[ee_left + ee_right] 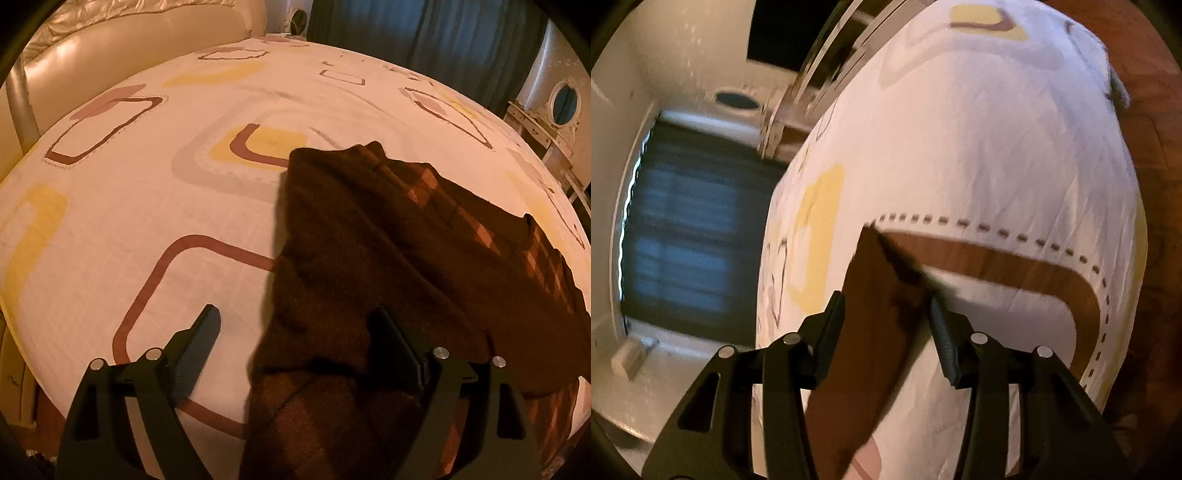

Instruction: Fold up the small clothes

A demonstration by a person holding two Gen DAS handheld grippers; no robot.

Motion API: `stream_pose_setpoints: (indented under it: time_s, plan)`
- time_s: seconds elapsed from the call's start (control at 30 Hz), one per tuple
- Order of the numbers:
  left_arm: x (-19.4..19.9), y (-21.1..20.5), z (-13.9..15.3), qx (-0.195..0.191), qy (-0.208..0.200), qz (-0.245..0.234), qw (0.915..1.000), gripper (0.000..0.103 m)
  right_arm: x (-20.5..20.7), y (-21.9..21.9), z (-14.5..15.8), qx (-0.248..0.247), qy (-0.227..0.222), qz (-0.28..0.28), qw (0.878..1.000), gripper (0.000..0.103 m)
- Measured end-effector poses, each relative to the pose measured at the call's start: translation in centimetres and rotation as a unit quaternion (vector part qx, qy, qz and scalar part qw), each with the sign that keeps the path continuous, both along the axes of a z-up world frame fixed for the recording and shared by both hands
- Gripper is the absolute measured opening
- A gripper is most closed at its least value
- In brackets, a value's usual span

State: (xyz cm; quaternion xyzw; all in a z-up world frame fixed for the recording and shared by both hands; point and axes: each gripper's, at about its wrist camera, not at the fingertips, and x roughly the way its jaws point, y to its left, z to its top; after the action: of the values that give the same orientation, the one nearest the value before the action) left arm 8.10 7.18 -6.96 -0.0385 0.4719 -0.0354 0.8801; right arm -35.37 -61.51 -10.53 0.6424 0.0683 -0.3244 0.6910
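While the left gripper (295, 332) stands spread wide over the near edge of the brown knit garment (388, 240), its pads pressing nothing, the right gripper (886, 310) is part open with a dark cloth flap between unpressing pads. The garment lies from 6 to 3 o'clock on the bedsheet (147, 221). Best practice: pinch corners, lift evenly. Fuzzy, limp wool; smooth printed cotton.
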Motion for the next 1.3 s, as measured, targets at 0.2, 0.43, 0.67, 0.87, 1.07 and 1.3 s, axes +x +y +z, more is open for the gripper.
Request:
stream_pose_setpoints:
  time_s: [0.2,0.43,0.67,0.87,1.07,1.3]
  plan:
    - [0.2,0.0,-0.1,0.002,0.004,0.001,1.0000,0.085,0.3,-1.7,-0.6,-0.011,0.014,0.015,1.000,0.046]
    - [0.2,0.0,0.0,0.001,0.008,0.002,1.0000,0.086,3.2,-1.9,0.7,-0.015,0.004,0.075,0.997,0.004]
    - [-0.3,0.8,0.3,-0.016,0.008,-0.012,0.9998,0.085,8.0,2.5,10.2,-0.109,-0.049,0.142,0.983,0.004]
    - [-1.6,3.2,1.4,-0.035,-0.006,-0.004,0.9994,0.085,16.0,13.7,19.2,-0.216,-0.080,0.275,0.933,0.004]
    - [-2.1,6.7,2.4,-0.051,-0.015,0.017,0.9984,0.085,25.4,27.9,21.4,-0.269,-0.069,0.425,0.862,0.004]
    - [-2.8,9.2,2.5,-0.077,-0.020,0.040,0.9960,0.085,32.6,44.4,15.8,-0.280,-0.012,0.560,0.780,0.004]
